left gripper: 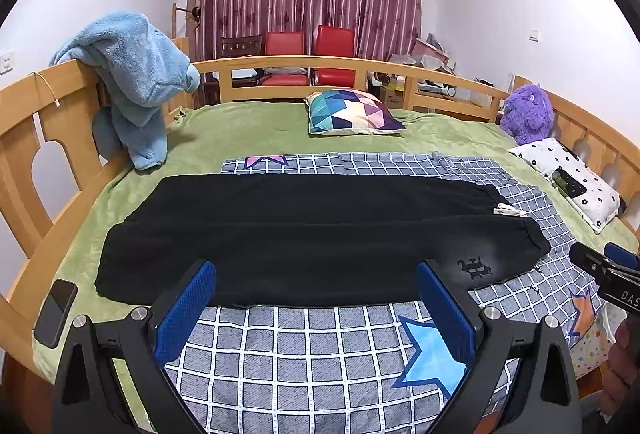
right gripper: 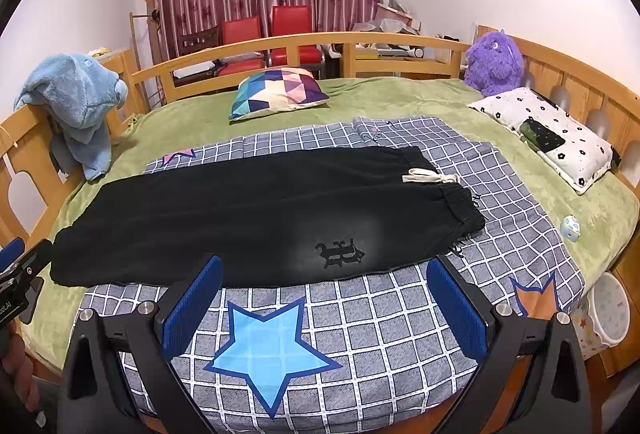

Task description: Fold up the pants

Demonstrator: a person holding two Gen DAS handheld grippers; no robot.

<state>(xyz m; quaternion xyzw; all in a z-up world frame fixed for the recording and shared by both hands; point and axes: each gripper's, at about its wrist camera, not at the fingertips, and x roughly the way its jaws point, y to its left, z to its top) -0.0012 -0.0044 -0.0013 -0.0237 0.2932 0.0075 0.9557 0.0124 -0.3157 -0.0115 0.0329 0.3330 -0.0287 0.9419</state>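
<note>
Blue-padded fingers [left gripper: 446, 318] of my left gripper [left gripper: 316, 310] stand wide apart with nothing between them, held above the near edge of a checked quilt [left gripper: 280, 362] on a wooden-railed bed [left gripper: 360, 65]. My right gripper [right gripper: 326, 308] is spread just as wide and equally empty, above a light-blue star patch [right gripper: 268, 348] on that quilt. Just beyond both sets of fingertips lie the black pants [right gripper: 248, 209], folded lengthwise so one leg lies over the other, stretched left to right across the quilt. Their elastic waistband [right gripper: 460, 207] and white drawstring [right gripper: 430, 177] are at the right end, the cuffs at the left, with a black emblem [right gripper: 340, 254] on the near side. Neither gripper touches the fabric. On the green blanket [right gripper: 400, 97] farther back rests a geometric-print cushion [right gripper: 276, 91]; a purple plush toy [right gripper: 494, 61] sits at far right above a flower-print pillow [right gripper: 560, 137]. Light-blue fleece [left gripper: 132, 81] hangs over the left rail, and a dark phone [left gripper: 56, 312] lies at near left.
</note>
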